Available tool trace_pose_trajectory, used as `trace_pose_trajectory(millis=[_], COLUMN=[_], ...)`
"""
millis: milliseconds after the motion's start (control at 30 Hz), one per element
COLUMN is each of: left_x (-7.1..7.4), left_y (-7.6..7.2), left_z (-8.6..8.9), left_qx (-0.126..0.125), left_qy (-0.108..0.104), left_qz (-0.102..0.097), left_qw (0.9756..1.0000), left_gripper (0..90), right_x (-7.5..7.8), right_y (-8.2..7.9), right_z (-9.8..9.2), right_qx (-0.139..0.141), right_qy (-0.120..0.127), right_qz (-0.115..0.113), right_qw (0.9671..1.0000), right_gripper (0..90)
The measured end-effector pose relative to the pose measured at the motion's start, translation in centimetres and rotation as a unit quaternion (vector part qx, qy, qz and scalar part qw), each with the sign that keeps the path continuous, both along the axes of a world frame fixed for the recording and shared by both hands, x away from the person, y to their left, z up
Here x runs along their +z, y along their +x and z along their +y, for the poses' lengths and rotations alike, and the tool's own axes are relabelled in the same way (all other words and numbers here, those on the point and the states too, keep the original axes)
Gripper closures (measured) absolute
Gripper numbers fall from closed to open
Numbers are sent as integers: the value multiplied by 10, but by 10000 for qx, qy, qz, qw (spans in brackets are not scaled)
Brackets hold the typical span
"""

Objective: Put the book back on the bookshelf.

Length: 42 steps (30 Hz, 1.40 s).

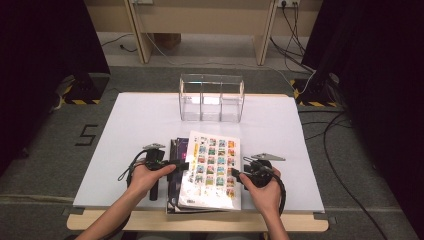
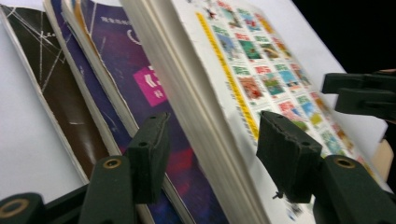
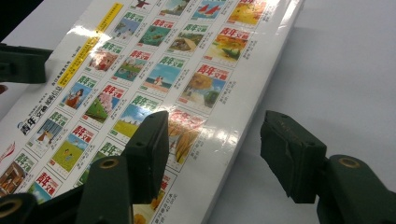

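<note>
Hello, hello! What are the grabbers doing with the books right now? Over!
Left gripper open, jaws astride top book's left edge. Right gripper open at its right edge. Not gripped yet. Clear organizer beyond, nothing between.

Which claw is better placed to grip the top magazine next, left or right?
Probably left. The left claw already straddles the top magazine's edge, open jaws either side of it. The right claw is open too, one jaw over the cover, the other over the bare table.

your white picture-grid magazine tops the stack of dark-covered magazines near you; the clear 3-compartment plastic organizer stands behind.
</note>
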State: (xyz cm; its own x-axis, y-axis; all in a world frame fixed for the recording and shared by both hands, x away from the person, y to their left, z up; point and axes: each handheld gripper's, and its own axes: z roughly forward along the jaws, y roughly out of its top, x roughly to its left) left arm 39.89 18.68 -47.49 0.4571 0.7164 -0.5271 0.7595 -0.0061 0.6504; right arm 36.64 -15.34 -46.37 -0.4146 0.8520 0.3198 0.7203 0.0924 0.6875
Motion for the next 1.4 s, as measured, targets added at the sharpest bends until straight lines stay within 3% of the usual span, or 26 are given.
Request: trace_pose_trajectory(millis=[133, 200, 433, 633, 767, 967, 1033, 1133, 1167, 1233, 1400], left_x=[0, 0, 0, 1, 11, 19, 17, 3, -2, -6, -6], left_y=[3, 4, 6, 6, 6, -1, -5, -13, -15, -17, -17], left_z=[-4, -6, -11, -12, -9, -14, -16, -22, -25, -29, -24], left_qx=[19, -14, 7, 120, 232, 324, 256, 3, -31, -42, -60], left_qy=[-1, -17, -122, -54, -258, -645, -690, -956, -964, -729, -1039], left_qz=[53, 93, 308, 394, 482, 377, 556, 1135, 1229, 1109, 1081], left_qw=[10000, 10000, 9995, 9991, 9982, 9967, 9957, 9889, 9877, 9911, 9887], left_gripper=[440, 442, 445, 478, 582, 582, 587, 586, 590, 593, 705], right_x=[-3, -4, -3, -2, -1, -1, -2, -1, -1, -1, 2], right_y=[3, 5, 13, 16, 17, 17, 17, 17, 17, 17, 22], right_z=[3, 5, 8, 9, 10, 12, 13, 13, 14, 15, 14], right_qx=[81, 102, 111, 105, 97, 45, 33, 46, 36, 43, 131], right_qy=[-15, 93, 23, -14, -38, -16, -4, -37, -30, -47, -75], right_qz=[161, 247, 338, 402, 438, 392, 376, 377, 397, 348, 413], right_qw=[9998, 9996, 9994, 9991, 9990, 9992, 9993, 9993, 9992, 9994, 9990], right_gripper=[420, 403, 383, 385, 391, 395, 396, 395, 397, 399, 430])
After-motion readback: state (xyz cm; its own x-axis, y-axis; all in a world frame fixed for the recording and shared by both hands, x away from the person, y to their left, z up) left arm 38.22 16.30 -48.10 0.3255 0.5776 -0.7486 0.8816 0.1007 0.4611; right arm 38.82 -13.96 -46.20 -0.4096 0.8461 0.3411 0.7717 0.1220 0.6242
